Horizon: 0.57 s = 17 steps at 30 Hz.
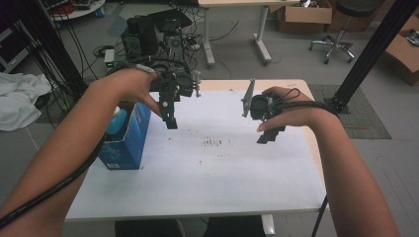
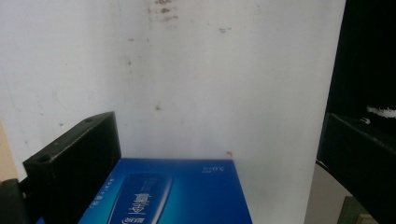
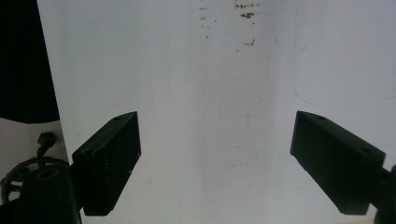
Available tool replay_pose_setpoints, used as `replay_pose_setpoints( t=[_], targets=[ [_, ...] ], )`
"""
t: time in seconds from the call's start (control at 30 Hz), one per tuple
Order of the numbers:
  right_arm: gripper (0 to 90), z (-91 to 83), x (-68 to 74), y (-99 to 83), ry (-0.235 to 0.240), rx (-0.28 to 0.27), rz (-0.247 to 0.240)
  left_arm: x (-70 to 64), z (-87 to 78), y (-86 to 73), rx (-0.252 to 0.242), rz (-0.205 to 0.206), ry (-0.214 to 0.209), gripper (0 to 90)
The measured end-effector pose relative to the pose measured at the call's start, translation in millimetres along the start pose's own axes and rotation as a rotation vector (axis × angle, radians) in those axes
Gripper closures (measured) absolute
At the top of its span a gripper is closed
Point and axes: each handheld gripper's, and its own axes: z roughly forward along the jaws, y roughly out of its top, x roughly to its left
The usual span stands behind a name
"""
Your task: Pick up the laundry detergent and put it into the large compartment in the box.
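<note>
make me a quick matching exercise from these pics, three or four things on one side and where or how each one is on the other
Things:
1. blue box
2. left tool
3. right tool
4. dark specks

Places or states:
A. mid-table, between the two tools
B. at the table's left edge
C. open above bare white table, right of centre
D. open, just right of the box

Pairs: 1-B, 2-D, 3-C, 4-A

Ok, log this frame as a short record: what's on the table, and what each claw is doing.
surface: white table, small dark specks near its middle
object: blue box at the table's left edge, open top, a light blue item inside
left claw: open, above the table beside the box, holding nothing
right claw: open, over bare table, holding nothing
contact: neither claw touches the box
</note>
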Motion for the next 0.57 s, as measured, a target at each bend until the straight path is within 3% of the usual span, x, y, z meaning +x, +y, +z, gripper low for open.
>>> replay_pose_setpoints(
  t=[0.57],
  targets=[
    [16.4,0.6,-0.9,0.9,0.000,0.006,0.007,6.5,0.2,-4.4,-0.004,-0.007,-0.003,0.1]
  ],
)
